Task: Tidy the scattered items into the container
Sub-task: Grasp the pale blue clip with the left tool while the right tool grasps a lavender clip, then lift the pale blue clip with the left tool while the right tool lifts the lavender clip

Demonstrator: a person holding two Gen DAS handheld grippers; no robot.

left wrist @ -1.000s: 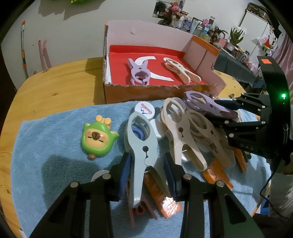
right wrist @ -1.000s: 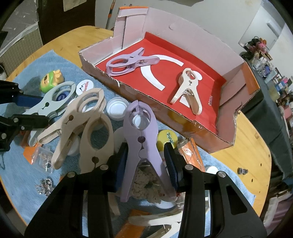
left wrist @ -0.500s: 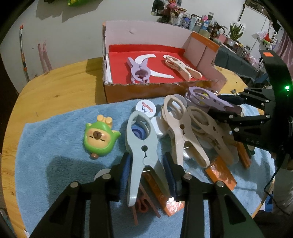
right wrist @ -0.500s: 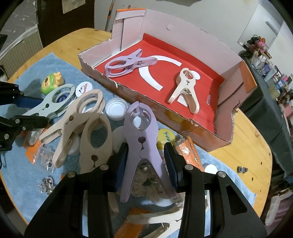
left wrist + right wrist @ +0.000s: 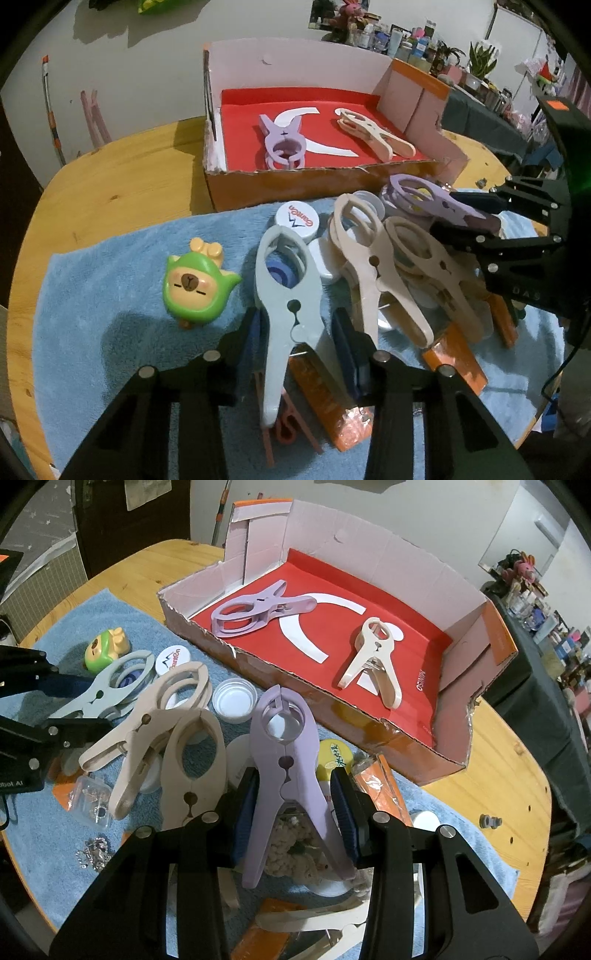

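Left gripper closing again on grey-blue clip; right gripper unchanged

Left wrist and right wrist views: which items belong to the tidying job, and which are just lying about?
Job:
- cardboard box, the container, already holding a purple clip and a beige clip
- grey-blue clip between the closing left tool
- purple clip in the right tool
- beige clips, bottle caps, green toy

Lying about:
- blue towel
- wooden table
- shelf clutter
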